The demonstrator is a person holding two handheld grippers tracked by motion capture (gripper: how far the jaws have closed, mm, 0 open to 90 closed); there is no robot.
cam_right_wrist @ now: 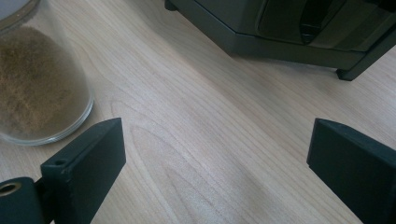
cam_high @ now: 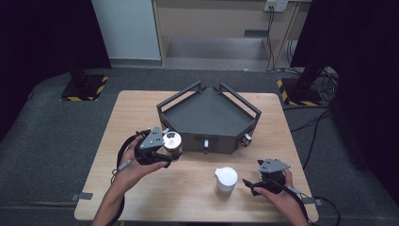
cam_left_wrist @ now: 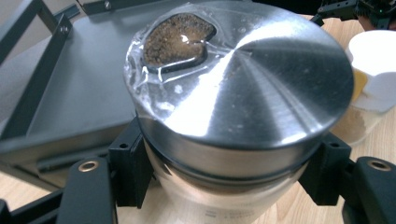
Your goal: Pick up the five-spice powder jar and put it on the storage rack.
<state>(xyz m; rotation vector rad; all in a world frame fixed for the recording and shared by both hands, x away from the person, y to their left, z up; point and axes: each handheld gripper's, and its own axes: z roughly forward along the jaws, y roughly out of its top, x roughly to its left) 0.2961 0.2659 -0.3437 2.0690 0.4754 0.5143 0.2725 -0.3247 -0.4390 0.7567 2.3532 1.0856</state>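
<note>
Clamped between the left gripper's [cam_left_wrist: 224, 186] black jaws is a steel-lidded jar [cam_left_wrist: 233, 93] of brown granules, held just off the table [cam_high: 141, 108] beside the dark tray [cam_high: 207, 113]. A carry is judged underway; setting it onto the tray comes next. The right gripper [cam_right_wrist: 215, 163] rests spread wide, empty, near the white-lidded jar [cam_high: 226, 178].

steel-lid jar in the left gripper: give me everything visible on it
The round glass jar with the brushed-steel lid is clamped at its sides, just under the lid, between the black pads of the left gripper. It stands roughly upright. The flat lid shows radial brush marks; near its edge, clear film covers an opening with brown powder behind it. The clear wall below bears small print. In the high view it sits by the front left corner of the dark grey tray.
</note>
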